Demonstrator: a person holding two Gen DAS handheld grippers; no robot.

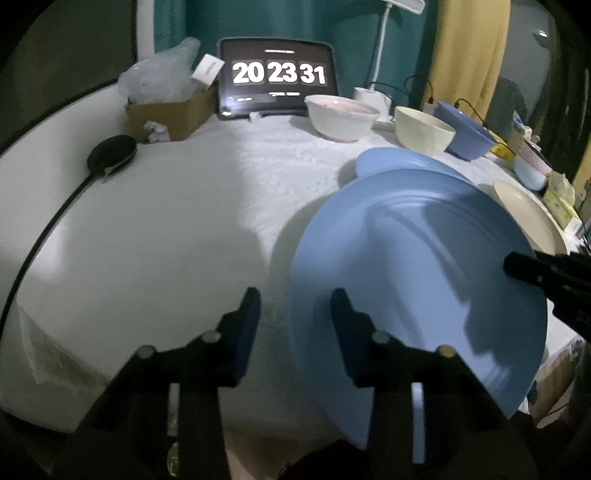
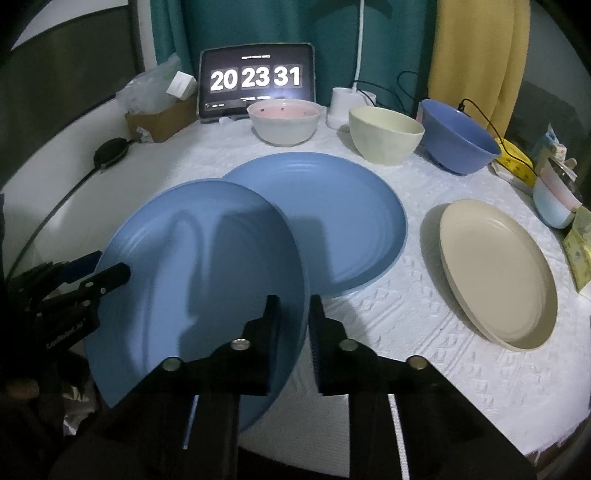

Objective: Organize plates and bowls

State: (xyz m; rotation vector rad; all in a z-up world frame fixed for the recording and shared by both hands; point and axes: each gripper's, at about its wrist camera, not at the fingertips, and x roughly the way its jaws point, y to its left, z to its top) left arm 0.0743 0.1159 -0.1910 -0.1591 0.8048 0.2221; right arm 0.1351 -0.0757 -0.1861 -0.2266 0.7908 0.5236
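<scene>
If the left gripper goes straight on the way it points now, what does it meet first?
Probably the white tablecloth: the left gripper points at bare cloth, with the lifted blue plate beside its right finger. Depth is uncertain.

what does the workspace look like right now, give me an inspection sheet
surface: white textured cloth, bare near the left edge.
job's things: lifted blue plate tilted over a flat blue plate; beige plate to the right; pink-lined bowl, cream bowl and blue bowl in a row behind.
clutter: cardboard box, tablet clock, lamp base, black round pad.
grippers: right gripper shut on the lifted plate's rim; left gripper open, rim between its fingers.
cables: black cable running off the left edge; another across the blue bowl.
surroundings: teal curtain, yellow cloth.
</scene>
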